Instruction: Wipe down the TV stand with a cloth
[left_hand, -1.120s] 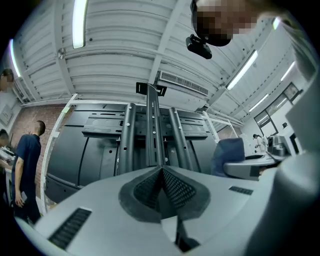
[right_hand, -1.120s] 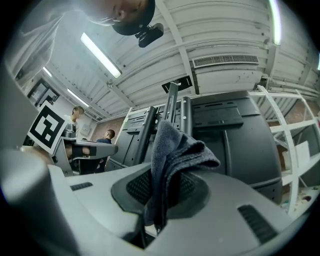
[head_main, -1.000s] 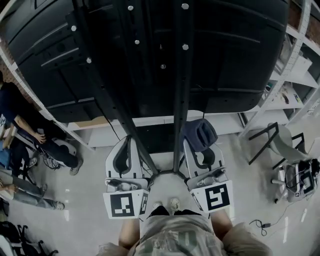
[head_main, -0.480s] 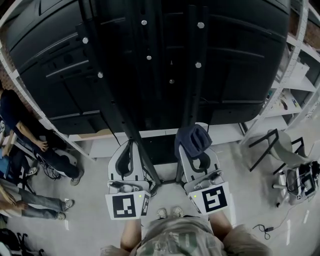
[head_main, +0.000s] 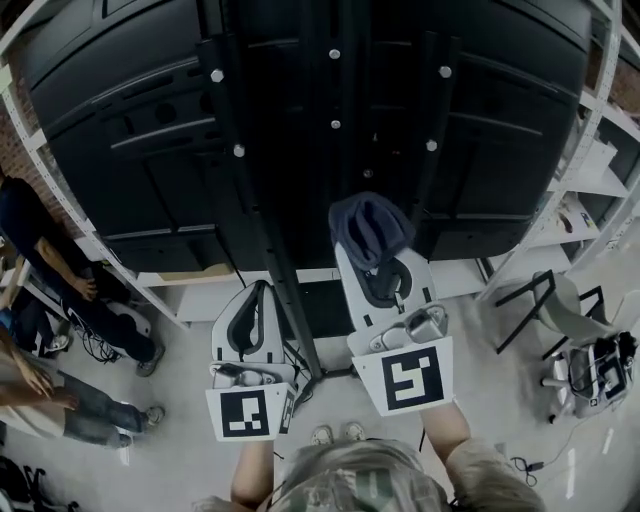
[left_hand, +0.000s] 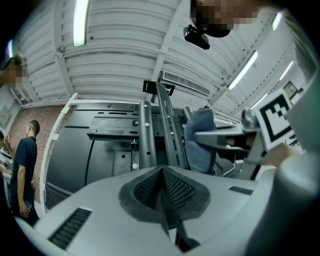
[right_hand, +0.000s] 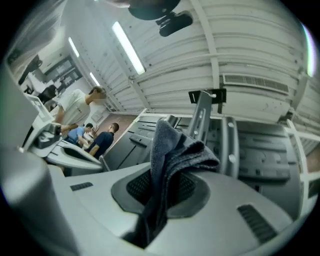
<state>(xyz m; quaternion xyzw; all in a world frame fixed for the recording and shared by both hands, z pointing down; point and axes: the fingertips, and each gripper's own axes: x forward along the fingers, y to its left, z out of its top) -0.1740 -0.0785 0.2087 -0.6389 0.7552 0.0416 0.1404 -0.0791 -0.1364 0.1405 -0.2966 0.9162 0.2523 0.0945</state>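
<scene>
The black TV stand rails (head_main: 262, 230) run up the dark back of a large TV (head_main: 120, 120). In the head view my right gripper (head_main: 378, 275) is raised in front of the TV's lower back, between the two rails and close to the right one. It is shut on a bunched grey-blue cloth (head_main: 370, 228). The cloth (right_hand: 170, 160) sticks up out of the right gripper (right_hand: 165, 192), with the rails (right_hand: 200, 120) behind it. Lower and to the left, my left gripper (head_main: 250, 318) is shut with nothing in it. Its jaws (left_hand: 162, 195) meet, and a rail (left_hand: 146, 135) and the cloth (left_hand: 200, 140) lie beyond.
White shelving (head_main: 590, 180) flanks the TV on the right, and a low shelf (head_main: 200, 275) runs under it. A dark chair (head_main: 545, 280) and a bag (head_main: 600, 365) stand on the floor at right. People (head_main: 40, 250) sit at the left. My feet (head_main: 335, 432) are by the stand's base.
My right gripper has risen and moved forward with the cloth, from near the low shelf to the TV's back between the rails. The left gripper has barely moved.
</scene>
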